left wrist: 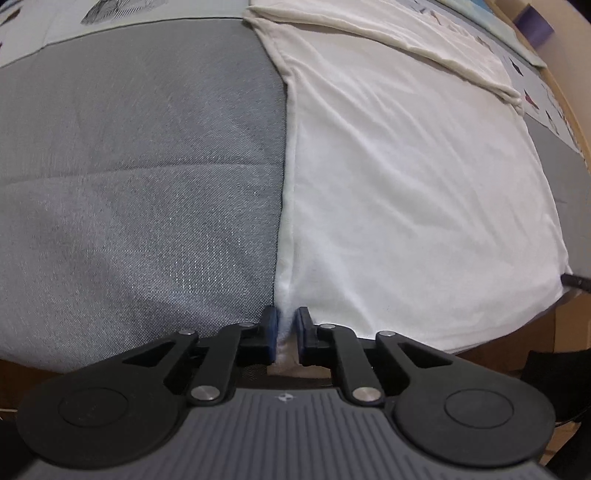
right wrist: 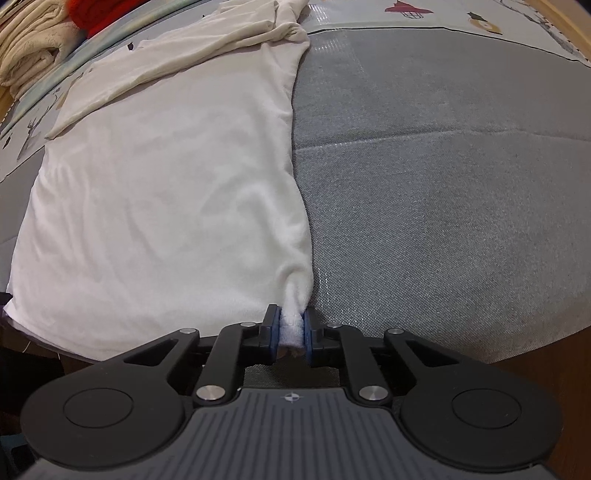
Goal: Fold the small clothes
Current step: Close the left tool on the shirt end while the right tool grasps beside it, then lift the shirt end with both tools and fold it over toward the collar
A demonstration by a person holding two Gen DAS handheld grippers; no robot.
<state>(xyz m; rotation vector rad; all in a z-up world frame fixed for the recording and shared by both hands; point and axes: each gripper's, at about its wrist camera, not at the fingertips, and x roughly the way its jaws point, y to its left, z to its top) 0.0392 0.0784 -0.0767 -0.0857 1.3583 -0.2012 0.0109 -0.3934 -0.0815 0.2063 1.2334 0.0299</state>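
Note:
A white shirt [left wrist: 406, 177] lies flat on a grey mat [left wrist: 129, 166], its far part folded over itself. My left gripper [left wrist: 287, 334] is shut on the shirt's near left corner, with cloth pinched between the blue pads. In the right wrist view the same shirt [right wrist: 166, 192] lies to the left on the grey mat [right wrist: 443, 184]. My right gripper [right wrist: 291, 334] is shut on the shirt's near right corner, which bunches between the pads. Both corners are at the mat's near edge.
A patterned cloth with printed figures [right wrist: 406, 11] borders the mat at the far side. Cream folded fabric [right wrist: 29, 48] and something red [right wrist: 88, 14] lie at the far left. A wooden edge [left wrist: 569, 92] and a purple object [left wrist: 535, 22] stand at the far right.

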